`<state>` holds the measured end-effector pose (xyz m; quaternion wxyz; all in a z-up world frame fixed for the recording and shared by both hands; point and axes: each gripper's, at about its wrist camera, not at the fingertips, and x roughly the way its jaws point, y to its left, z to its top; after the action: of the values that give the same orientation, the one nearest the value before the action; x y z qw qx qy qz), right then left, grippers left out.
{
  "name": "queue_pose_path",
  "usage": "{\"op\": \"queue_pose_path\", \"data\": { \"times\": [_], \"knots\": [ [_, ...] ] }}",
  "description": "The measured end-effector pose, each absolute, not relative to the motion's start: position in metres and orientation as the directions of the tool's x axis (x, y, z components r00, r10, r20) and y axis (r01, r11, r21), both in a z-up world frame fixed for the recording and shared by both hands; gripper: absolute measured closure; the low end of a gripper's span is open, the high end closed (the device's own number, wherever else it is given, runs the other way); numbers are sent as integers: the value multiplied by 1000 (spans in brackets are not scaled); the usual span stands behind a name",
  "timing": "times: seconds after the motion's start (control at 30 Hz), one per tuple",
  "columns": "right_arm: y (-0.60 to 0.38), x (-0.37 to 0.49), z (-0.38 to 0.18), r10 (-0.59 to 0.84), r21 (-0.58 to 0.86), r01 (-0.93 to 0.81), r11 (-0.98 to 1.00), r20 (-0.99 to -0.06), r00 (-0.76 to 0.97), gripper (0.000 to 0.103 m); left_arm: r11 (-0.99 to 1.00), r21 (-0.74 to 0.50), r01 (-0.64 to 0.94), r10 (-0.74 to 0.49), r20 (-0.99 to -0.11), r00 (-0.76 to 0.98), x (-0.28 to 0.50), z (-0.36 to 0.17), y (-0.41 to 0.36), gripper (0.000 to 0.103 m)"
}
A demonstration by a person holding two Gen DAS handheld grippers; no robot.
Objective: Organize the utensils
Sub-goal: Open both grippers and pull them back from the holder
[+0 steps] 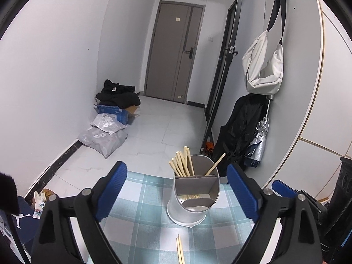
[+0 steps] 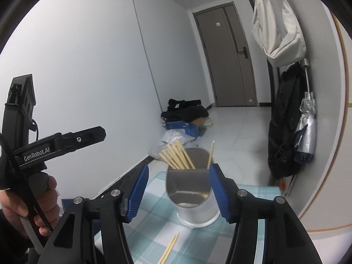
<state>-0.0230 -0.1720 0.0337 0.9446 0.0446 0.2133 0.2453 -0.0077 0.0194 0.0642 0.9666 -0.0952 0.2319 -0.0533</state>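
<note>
White walls (image 1: 66,66), pale tiled floor (image 1: 154,132) — grey door (image 1: 173,50), white bag (image 1: 264,66) hanging, black coat (image 1: 239,127)

Cool, even indoor light, fairly bright, with only soft shadows. Strong fisheye bending and black corner vignetting. Focus stays mostly sharp.

Both wrist views face the utensil holder (image 1: 193,194) closely.

Chopsticks (image 1: 181,165) upright in holder (image 1: 193,200)
</note>
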Motion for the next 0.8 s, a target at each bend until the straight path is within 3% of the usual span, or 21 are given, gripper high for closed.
{"op": "queue_pose_path", "data": {
  "times": [0.23, 0.53, 0.8],
  "knots": [
    [-169, -46, 18, 462, 165, -433, 886, -384, 799, 32, 976, -217, 17, -109, -417, 902, -23, 38, 24, 5],
    [-161, -52, -20, 431, 149, -411, 899, -464, 774, 32, 976, -217, -24, -84, -476, 875, -23, 0, 28, 5],
    [-159, -38, -55, 396, 169, -368, 914, -568, 722, 31, 969, -236, -68, -87, -587, 805, -12, -34, 39, 5]
  ]
}}
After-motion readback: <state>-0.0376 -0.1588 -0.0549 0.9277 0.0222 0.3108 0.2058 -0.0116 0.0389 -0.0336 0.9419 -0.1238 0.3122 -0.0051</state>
